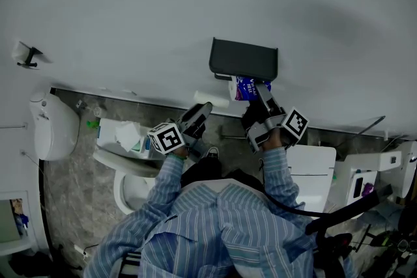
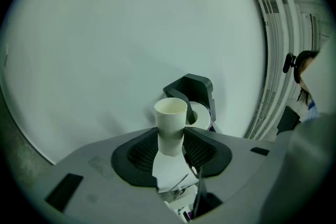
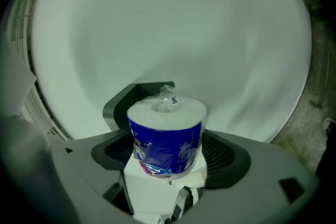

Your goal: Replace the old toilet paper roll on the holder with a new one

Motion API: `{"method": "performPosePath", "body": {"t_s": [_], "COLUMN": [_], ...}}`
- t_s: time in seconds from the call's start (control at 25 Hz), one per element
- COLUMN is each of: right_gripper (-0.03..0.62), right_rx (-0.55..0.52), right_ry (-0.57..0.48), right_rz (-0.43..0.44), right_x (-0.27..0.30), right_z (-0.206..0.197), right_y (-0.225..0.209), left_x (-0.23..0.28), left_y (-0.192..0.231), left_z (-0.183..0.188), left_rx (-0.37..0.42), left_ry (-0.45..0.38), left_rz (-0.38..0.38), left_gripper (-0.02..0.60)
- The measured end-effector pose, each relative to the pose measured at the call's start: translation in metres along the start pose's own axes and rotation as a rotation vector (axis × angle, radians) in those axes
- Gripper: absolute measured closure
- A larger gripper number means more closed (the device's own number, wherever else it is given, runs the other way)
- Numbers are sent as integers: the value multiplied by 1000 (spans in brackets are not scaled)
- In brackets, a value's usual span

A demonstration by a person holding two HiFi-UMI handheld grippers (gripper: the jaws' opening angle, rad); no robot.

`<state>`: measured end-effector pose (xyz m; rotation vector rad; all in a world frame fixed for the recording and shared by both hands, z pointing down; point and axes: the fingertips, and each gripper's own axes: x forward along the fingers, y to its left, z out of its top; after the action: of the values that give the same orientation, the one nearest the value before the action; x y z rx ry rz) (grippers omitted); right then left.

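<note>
The dark grey toilet paper holder (image 1: 242, 60) hangs on the white wall. My right gripper (image 1: 260, 93) is shut on a new roll in blue plastic wrap (image 1: 245, 87), held just under the holder's cover. In the right gripper view the wrapped roll (image 3: 167, 136) sits upright between the pads, with the holder (image 3: 122, 101) right behind it. My left gripper (image 1: 201, 109) is to the holder's left, shut on an empty cardboard tube (image 1: 210, 99). The left gripper view shows that tube (image 2: 170, 123) standing between the jaws, the holder (image 2: 193, 87) beyond it.
Below the left gripper is a white toilet (image 1: 129, 174) with a tissue pack (image 1: 125, 136) on it. A white bin (image 1: 53, 127) stands at the far left, and a small hook (image 1: 26, 56) is fixed to the wall. White fixtures (image 1: 314, 167) stand at the right.
</note>
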<state>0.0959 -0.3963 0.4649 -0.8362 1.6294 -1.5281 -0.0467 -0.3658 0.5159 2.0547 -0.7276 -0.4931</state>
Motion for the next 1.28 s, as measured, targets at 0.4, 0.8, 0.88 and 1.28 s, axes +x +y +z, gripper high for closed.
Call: {"method": "performPosePath", "body": {"t_s": [0.4, 0.8, 0.88, 1.28], "right_gripper": [184, 187, 189, 187], "right_rx": [-38, -15, -19, -24], "right_ry": [125, 193, 196, 201], "right_rz": [-9, 8, 11, 61], "right_x": [19, 17, 17, 10], "right_z": [-32, -39, -40, -45], "right_y": [0, -4, -3, 4], "left_x": [-4, -5, -5, -12], "left_y": [2, 0, -1, -6], "left_z": [6, 1, 1, -1], "left_rx": [2, 9, 6, 2], "left_ry": [-12, -31, -34, -23], "left_rz": [14, 32, 30, 20], "left_gripper": [425, 425, 425, 425]}}
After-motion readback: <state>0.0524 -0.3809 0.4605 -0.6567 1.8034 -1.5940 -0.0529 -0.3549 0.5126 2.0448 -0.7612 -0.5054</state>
